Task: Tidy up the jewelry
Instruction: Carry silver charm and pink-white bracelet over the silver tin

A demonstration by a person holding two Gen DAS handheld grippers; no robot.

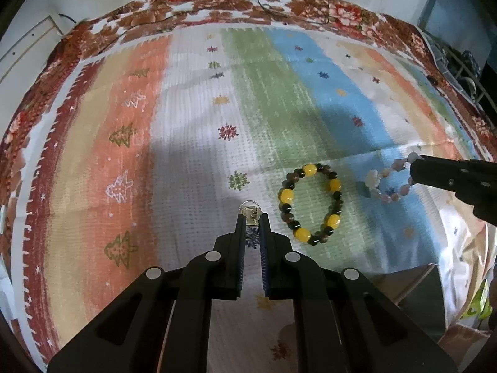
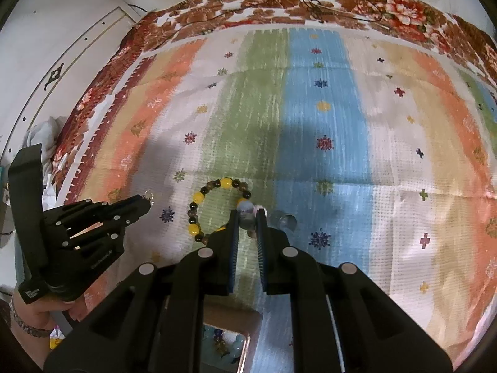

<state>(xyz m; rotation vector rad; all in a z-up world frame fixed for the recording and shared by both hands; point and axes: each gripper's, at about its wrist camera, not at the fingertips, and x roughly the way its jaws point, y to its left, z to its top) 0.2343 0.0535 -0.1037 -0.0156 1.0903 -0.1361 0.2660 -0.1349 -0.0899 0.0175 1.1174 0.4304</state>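
Both clenched: L gripper (image 1: 253, 217) pinching small clear-ring metal earring (image 1: 250, 212); R gripper (image 2: 248, 214) gripping pale pastel bead bracelet (image 1: 389, 183); yellow-brown bead bracelet (image 1: 310, 200) btw them.

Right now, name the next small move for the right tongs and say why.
Probably carry the pale pink-and-white beaded bracelet, pinched in the right tongs, back to the open box below them; beads already lie inside it.

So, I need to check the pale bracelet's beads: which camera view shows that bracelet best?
The left wrist view: the pale bracelet hangs there as an almost whole loop from the right gripper. The right wrist view shows only a few blurred beads pinched between that gripper's fingers.
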